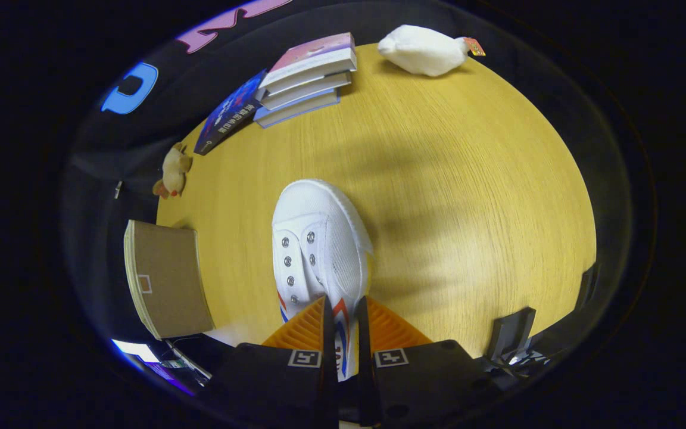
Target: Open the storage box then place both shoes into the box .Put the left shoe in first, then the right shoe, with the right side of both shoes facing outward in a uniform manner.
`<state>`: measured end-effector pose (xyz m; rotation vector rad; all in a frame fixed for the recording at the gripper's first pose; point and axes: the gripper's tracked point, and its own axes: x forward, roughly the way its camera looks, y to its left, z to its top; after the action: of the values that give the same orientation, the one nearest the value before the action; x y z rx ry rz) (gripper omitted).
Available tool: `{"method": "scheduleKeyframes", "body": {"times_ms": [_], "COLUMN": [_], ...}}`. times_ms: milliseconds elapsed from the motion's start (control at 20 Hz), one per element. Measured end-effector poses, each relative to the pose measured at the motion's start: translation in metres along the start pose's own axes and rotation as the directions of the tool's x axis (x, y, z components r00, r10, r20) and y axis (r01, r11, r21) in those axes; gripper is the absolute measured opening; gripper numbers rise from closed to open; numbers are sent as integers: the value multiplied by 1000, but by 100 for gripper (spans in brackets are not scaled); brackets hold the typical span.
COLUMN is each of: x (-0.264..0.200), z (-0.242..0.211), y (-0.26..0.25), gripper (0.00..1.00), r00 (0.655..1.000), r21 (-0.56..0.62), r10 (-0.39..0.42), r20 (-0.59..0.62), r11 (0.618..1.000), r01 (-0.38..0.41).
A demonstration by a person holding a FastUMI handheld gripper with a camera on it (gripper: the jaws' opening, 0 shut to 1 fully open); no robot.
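A white canvas shoe with metal eyelets and red and blue side stripes hangs toe-forward above the wooden table. My gripper is shut on the shoe's side wall near the heel, both fingers pressing the thin fabric between them. The shoe's heel end is hidden behind the fingers. To the left of the shoe stands a brown cardboard storage box, with its lid side seen edge-on; I cannot tell whether it is open.
A stack of books and a dark book lie at the table's far left. A white plush toy rests at the far edge, a small tan plush at the left edge. Dark clamps sit near right.
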<state>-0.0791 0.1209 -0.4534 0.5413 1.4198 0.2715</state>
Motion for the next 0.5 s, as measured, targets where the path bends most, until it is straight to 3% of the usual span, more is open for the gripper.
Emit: {"method": "scheduleKeyframes", "body": {"times_ms": [300, 500], "x": [-59, -83], "z": [19, 9], "y": [120, 214], "gripper": [17, 17], "r00": [989, 968], "r21": [-69, -113], "r10": [132, 249], "r20": [67, 40], "r11": [989, 963], "r01": [-128, -243]}}
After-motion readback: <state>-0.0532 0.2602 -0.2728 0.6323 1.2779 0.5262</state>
